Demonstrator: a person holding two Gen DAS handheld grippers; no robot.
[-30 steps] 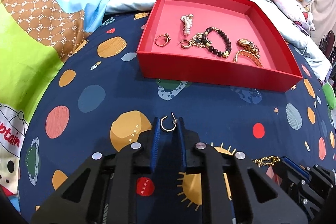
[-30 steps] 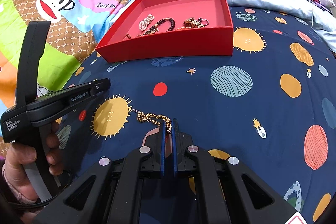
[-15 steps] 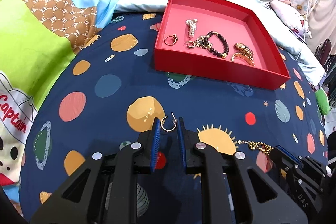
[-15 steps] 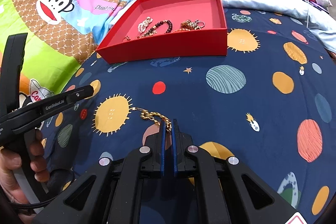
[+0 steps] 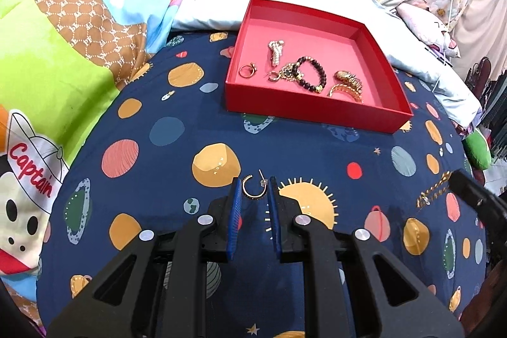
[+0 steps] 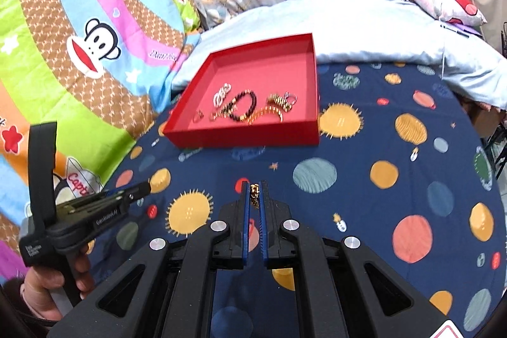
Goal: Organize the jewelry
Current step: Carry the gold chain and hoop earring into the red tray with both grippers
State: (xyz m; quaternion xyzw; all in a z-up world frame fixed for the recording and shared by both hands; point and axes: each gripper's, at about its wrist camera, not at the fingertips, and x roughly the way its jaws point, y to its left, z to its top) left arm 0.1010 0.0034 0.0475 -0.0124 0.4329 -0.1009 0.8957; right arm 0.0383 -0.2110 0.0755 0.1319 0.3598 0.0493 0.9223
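Most of gold chain (image 6: 254, 191) hidden between right tongs (image 6: 253, 183); tray jewelry blurred.

Red tray (image 5: 317, 111), navy planet-print sheet (image 5: 164, 154), gold hoop earring (image 5: 253, 187).

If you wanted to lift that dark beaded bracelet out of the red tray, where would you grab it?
Judging by its pose, pinch across one strand of the dark beaded bracelet from above. It lies flat as an open loop. Its right arc looks clear; the left side touches a gold piece.
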